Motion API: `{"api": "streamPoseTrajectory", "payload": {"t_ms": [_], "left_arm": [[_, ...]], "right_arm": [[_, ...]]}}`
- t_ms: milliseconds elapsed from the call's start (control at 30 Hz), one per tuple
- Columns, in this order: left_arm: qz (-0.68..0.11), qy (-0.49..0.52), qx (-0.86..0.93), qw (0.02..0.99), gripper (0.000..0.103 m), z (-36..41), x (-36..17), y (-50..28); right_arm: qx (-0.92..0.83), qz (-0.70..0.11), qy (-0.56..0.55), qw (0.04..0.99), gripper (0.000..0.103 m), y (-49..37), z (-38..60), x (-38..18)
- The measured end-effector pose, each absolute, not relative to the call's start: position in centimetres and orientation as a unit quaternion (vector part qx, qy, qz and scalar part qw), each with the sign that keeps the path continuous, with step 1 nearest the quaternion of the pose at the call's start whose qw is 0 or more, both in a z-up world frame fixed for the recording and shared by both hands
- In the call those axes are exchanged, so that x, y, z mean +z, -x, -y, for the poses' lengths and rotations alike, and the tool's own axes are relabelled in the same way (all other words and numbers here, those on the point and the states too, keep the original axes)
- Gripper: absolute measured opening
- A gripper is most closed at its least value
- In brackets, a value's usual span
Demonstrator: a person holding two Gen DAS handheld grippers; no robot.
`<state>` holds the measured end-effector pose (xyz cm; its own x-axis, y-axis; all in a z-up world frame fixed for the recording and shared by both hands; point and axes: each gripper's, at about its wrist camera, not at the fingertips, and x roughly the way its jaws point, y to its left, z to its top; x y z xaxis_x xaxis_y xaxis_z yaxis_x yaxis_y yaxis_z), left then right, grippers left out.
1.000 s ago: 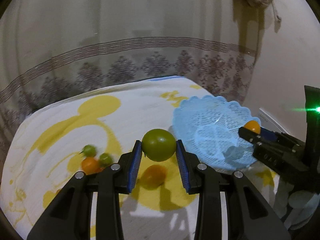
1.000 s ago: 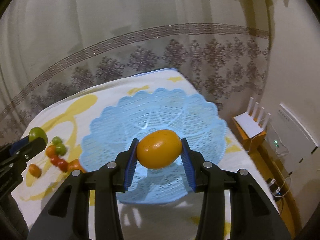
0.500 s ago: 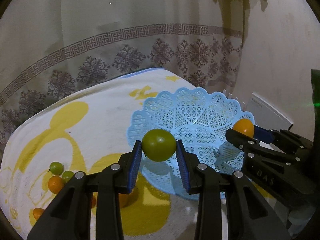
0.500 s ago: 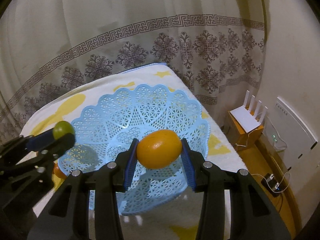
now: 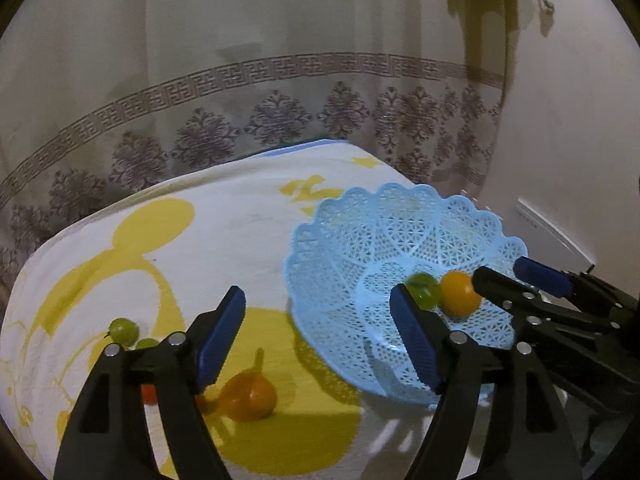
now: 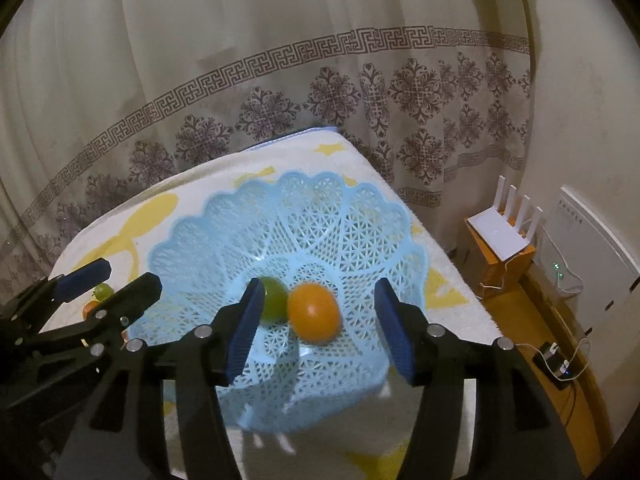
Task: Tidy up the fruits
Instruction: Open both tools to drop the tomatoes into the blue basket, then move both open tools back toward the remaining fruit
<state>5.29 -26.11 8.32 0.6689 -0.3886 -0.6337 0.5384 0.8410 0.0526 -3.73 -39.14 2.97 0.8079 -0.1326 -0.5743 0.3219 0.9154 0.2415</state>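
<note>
A light blue lattice basket (image 5: 320, 232) (image 6: 180, 240) stands on the white and yellow cloth (image 5: 240, 240). In its bottom lie a green fruit (image 5: 422, 290) (image 6: 276, 298) and an orange fruit (image 5: 460, 294) (image 6: 314, 312), side by side and free of any pads. My left gripper (image 5: 320, 340) (image 6: 116, 284) hangs over the basket's left rim, its jaws opening and holding nothing. My right gripper (image 6: 320, 320) (image 5: 500, 270) hovers over the basket from the right; its jaws are opening too, with the orange fruit lying below the gap.
Loose on the cloth left of the basket are an orange fruit (image 5: 248, 396), two small green ones (image 5: 124, 330) and a red one (image 5: 148, 394). A patterned curtain (image 6: 320, 80) hangs behind. A white router (image 6: 500, 232) and a white box (image 6: 588, 256) sit past the right edge.
Both grippers have opened and let go of their fruits. The green and the orange fruit have dropped into the basket. The left gripper has shifted left, toward the basket's rim.
</note>
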Motion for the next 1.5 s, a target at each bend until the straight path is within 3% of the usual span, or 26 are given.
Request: {"api": "streamPoseTrajectory", "payload": {"t_ms": [300, 700, 1267, 1500], "left_arm": [[-0.302, -0.127, -0.240, 0.914, 0.087, 25.1, 9.0, -4.2], [-0.297, -0.117, -0.210, 0.924, 0.088, 22.6, 10.2, -3.4], [-0.291, -0.103, -0.161, 0.937, 0.088, 16.8, 11.1, -2.8], [-0.295, -0.093, -0.139, 0.941, 0.088, 13.9, 10.9, -2.7]], "right_arm": [[-0.112, -0.267, -0.168, 0.942, 0.060, 4.7, 38.3, 4.2], [-0.099, -0.226, -0.167, 0.955, 0.073, 6.8, 36.9, 6.4], [-0.046, -0.224, -0.129, 0.965, 0.075, 7.3, 31.3, 7.0], [-0.013, -0.236, -0.129, 0.963, 0.080, 7.1, 29.2, 6.3]]}}
